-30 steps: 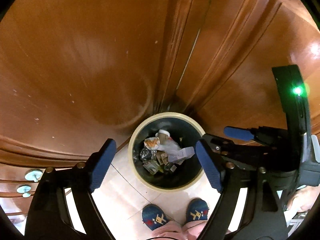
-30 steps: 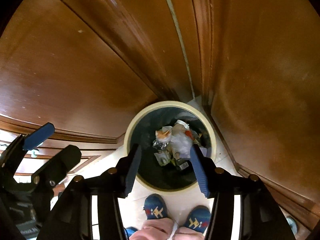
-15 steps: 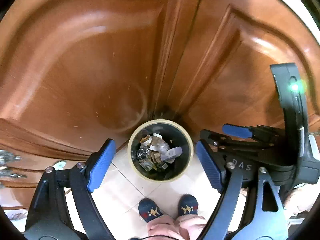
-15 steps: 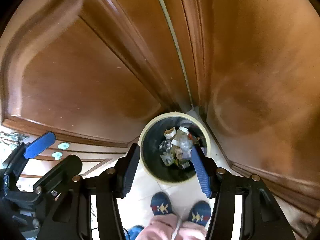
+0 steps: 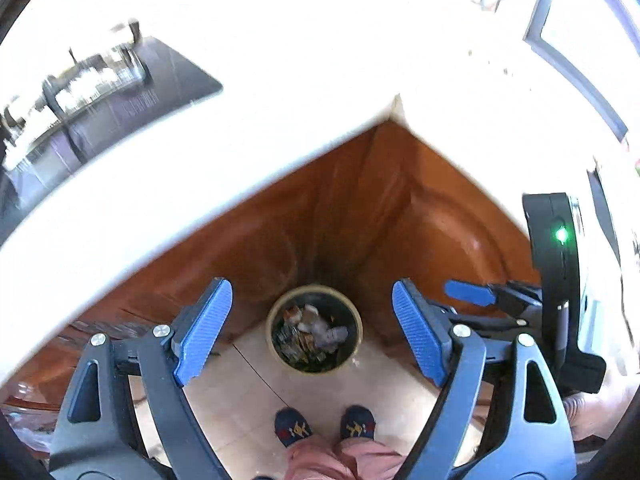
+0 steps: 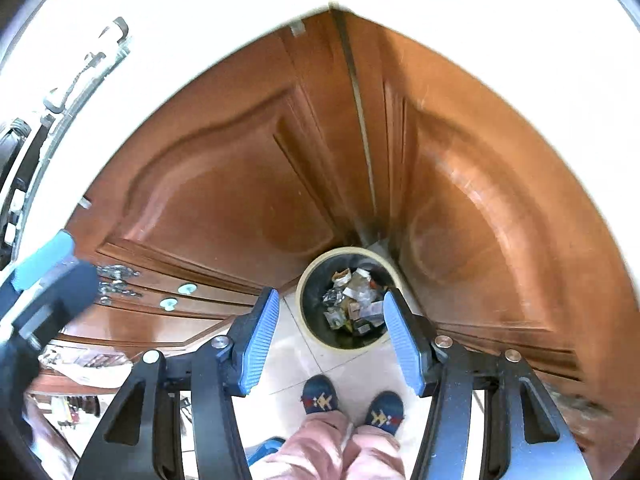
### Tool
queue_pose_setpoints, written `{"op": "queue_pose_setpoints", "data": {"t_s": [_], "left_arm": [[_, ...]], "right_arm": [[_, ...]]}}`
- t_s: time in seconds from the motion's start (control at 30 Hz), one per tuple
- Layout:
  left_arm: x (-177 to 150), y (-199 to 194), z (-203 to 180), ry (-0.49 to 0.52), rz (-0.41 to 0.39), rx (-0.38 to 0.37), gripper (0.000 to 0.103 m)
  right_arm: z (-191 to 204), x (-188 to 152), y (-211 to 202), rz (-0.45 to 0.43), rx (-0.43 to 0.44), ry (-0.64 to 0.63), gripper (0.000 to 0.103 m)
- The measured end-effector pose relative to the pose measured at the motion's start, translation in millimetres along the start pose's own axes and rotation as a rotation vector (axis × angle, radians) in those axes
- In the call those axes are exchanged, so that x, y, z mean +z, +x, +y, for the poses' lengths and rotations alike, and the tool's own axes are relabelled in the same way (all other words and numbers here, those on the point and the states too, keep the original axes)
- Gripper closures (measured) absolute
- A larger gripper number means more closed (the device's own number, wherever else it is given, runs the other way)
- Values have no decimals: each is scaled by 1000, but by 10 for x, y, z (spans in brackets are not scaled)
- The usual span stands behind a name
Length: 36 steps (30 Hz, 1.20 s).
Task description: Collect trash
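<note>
A round black bin with a cream rim (image 5: 275, 332) stands on the floor in the corner of the cabinets, far below both grippers. Crumpled wrappers and paper scraps (image 5: 310, 328) fill its bottom. My left gripper (image 5: 311, 285) is open high above it, nothing between its blue pads (image 5: 204, 332). In the right wrist view the same bin (image 6: 305, 312) and trash (image 6: 352, 300) lie below my right gripper (image 6: 331, 293), which is open and empty too. Each gripper shows at the edge of the other's view: the right one's blue finger (image 5: 468, 294), the left one's finger (image 6: 44, 260).
Brown wooden cabinet doors (image 6: 224, 184) meet in a corner behind the bin, under a bright white countertop (image 5: 280, 80). A dark panel with blurred items (image 5: 108, 92) sits in the counter at left. Drawers with round knobs (image 6: 186, 289) are lower left. A person's feet in blue slippers (image 5: 324, 426) stand on pale tiles.
Both grippers have risen well above the bin, which now looks much smaller. The white countertop has come into view above the cabinet doors. Both stay open and empty.
</note>
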<state>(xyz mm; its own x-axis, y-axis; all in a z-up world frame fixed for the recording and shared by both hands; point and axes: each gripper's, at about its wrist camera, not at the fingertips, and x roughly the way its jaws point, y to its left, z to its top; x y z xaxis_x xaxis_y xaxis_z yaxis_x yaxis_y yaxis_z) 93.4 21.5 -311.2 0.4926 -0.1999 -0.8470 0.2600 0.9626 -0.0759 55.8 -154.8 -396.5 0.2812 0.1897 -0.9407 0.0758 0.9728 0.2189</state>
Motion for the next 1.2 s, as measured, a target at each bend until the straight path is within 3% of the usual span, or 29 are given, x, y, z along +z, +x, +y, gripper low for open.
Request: {"op": "queue_pose_setpoints", "data": {"t_s": [0.27, 0.43, 0.63, 0.93, 1.2], "left_arm": [[563, -866, 64, -40, -78, 52, 22], [861, -1289, 107, -90, -88, 56, 22], [1240, -1913, 47, -69, -178, 97, 22], [1531, -2470, -76, -30, -255, 122, 22], [1584, -2787, -144, -22, -307, 124, 22]], "right_arm": [[155, 412, -1128, -82, -12, 1, 48], [299, 697, -1890, -176, -17, -20, 47], [470, 967, -2708, -286, -23, -35, 45], [723, 1038, -3498, -436, -41, -65, 38], [914, 895, -3820, -524, -72, -98, 34]]}}
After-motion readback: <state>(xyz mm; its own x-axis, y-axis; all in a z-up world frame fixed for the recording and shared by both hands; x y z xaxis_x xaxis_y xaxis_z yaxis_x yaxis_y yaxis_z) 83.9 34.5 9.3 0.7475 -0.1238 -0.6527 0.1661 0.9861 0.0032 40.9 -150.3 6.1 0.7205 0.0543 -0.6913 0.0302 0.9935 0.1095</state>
